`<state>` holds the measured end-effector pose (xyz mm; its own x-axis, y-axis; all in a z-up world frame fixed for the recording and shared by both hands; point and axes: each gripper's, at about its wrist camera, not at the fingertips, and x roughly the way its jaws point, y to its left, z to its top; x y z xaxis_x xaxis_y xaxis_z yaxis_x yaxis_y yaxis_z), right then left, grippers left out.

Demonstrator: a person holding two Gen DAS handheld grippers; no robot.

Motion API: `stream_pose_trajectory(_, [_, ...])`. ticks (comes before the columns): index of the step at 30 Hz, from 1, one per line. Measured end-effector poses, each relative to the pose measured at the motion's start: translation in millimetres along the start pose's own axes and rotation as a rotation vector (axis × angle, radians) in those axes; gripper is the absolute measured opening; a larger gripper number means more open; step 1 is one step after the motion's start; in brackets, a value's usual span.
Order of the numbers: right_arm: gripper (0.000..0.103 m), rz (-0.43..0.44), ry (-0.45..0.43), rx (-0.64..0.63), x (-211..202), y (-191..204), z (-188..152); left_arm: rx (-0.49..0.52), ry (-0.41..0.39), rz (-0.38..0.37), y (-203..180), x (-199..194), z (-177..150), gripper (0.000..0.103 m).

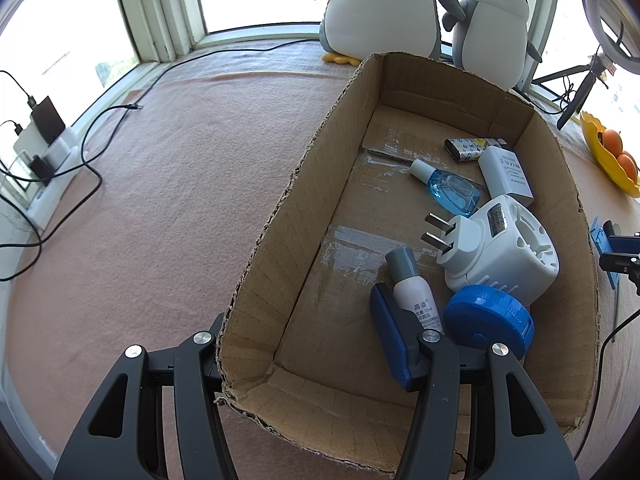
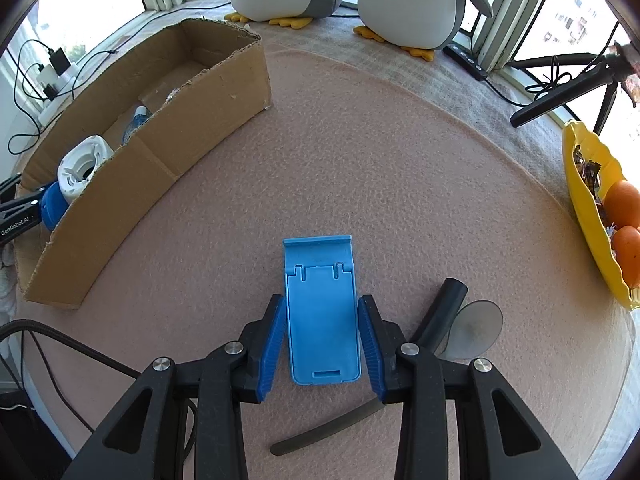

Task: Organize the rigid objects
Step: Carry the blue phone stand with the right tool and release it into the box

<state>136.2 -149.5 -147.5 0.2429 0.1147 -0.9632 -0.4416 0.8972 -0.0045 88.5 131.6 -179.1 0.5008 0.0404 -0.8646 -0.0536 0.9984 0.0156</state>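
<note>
A cardboard box (image 1: 320,168) holds a white plug-in device (image 1: 500,248), a blue round case (image 1: 488,320), a small white spray bottle (image 1: 416,292), a blue liquid bottle (image 1: 448,186), a white charger (image 1: 506,174) and a lighter (image 1: 474,148). My left gripper (image 1: 304,344) is open and straddles the box's near-left wall, its right finger (image 1: 394,340) inside beside the spray bottle. In the right wrist view a blue phone stand (image 2: 320,312) lies flat on the pink mat. My right gripper (image 2: 320,348) sits around its sides, fingers (image 2: 272,344) touching or nearly touching it.
The box also shows at the left in the right wrist view (image 2: 160,152). Two plush penguins (image 1: 400,8) stand by the window. A yellow fruit tray (image 2: 592,208) holds oranges at the right. A black suction-cup holder (image 2: 460,320) lies right of the stand. A power strip and cables (image 1: 44,152) lie left.
</note>
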Motion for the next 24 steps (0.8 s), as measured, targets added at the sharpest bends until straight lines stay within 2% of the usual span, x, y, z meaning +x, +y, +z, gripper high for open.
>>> stream_pose_trajectory(14, [0.033, 0.050, -0.102, 0.001, -36, 32, 23, -0.003, -0.001, -0.002, 0, 0, 0, 0.057])
stream_pose_trajectory(24, [0.033, 0.096, -0.182, -0.048, -50, 77, 63, -0.014, -0.001, -0.005, 1, -1, 1, 0.057])
